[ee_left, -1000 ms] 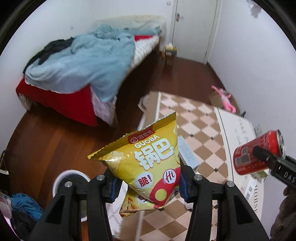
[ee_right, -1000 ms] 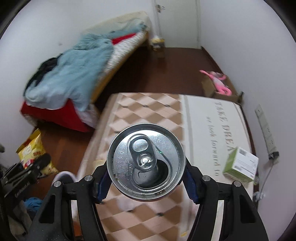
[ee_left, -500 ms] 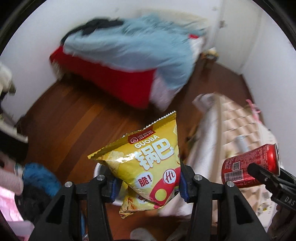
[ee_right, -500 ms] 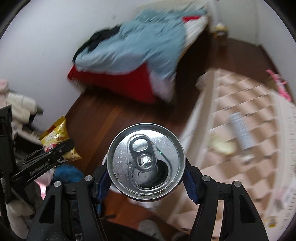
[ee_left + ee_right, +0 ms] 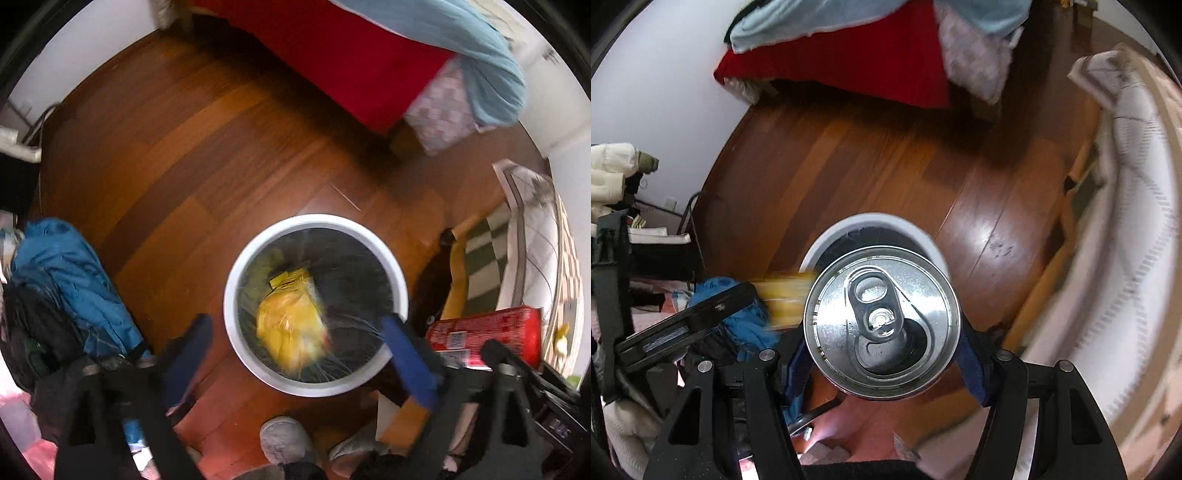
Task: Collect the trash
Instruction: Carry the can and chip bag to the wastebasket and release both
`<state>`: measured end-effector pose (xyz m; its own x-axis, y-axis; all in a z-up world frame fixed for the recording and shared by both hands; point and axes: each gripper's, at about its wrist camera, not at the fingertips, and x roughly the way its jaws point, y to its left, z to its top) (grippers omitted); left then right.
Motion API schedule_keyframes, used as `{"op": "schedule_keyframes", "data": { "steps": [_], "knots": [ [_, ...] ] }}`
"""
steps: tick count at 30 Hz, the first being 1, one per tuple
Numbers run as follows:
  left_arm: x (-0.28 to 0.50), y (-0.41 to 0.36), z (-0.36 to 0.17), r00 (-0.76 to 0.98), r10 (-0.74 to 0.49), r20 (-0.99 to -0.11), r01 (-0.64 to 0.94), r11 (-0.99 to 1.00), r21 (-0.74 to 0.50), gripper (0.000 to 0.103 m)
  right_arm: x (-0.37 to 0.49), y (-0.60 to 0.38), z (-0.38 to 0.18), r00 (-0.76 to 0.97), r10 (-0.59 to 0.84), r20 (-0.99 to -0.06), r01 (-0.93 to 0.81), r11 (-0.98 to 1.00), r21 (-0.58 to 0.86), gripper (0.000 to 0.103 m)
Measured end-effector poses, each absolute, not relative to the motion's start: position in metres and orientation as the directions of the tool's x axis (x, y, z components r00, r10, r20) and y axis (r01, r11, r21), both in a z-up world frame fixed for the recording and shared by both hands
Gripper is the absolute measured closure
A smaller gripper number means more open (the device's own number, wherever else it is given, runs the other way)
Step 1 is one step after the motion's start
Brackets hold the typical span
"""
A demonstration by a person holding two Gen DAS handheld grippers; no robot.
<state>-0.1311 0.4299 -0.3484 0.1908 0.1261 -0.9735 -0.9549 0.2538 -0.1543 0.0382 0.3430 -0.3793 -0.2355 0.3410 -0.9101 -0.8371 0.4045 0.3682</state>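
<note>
A white round bin (image 5: 240,266) with a black liner stands on the wooden floor, straight below my left gripper (image 5: 295,325). That gripper is open, its blue pads (image 5: 402,350) spread wide with nothing between them. The yellow snack bag (image 5: 291,325) shows blurred inside the bin's mouth; in the right wrist view it is a yellow streak (image 5: 783,291) beside the bin rim (image 5: 849,225). My right gripper (image 5: 882,332) is shut on a red drink can (image 5: 484,328), whose silver top (image 5: 882,325) faces the camera, just right of the bin.
A bed with a red cover (image 5: 351,55) and a light blue blanket (image 5: 480,48) fills the far side. Blue and dark clothes (image 5: 70,280) lie heaped left of the bin. A chequered mat (image 5: 484,254) lies to the right. Grey slippers (image 5: 284,439) show at the bottom edge.
Both grippers swung from the mat down over the bin. My left gripper opened and let go of the snack bag, which dropped into the bin. The can stays held.
</note>
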Motion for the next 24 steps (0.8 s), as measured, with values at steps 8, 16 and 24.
{"op": "schedule_keyframes", "data": {
  "steps": [8, 16, 24],
  "knots": [
    [-0.17, 0.419, -0.345, 0.082, 0.203, -0.976, -0.978, 0.204, -0.04, 0.006, 0.026, 0.361, -0.408, -0.242, 0.283, -0.928, -0.846, 0.407, 0.345, 0.0],
    [-0.179, 0.396, -0.326, 0.021, 0.298, -0.954, -0.97, 0.239, 0.053, 0.006, 0.017, 0.343, -0.386, -0.119, 0.241, -0.963, -0.903, 0.378, 0.206, 0.0],
    [-0.182, 0.373, -0.301, 0.029, 0.335, -0.942, -0.96, 0.273, 0.068, 0.006, 0.004, 0.314, -0.357, -0.04, 0.236, -0.971, -0.928, 0.351, 0.123, 0.0]
  ]
}}
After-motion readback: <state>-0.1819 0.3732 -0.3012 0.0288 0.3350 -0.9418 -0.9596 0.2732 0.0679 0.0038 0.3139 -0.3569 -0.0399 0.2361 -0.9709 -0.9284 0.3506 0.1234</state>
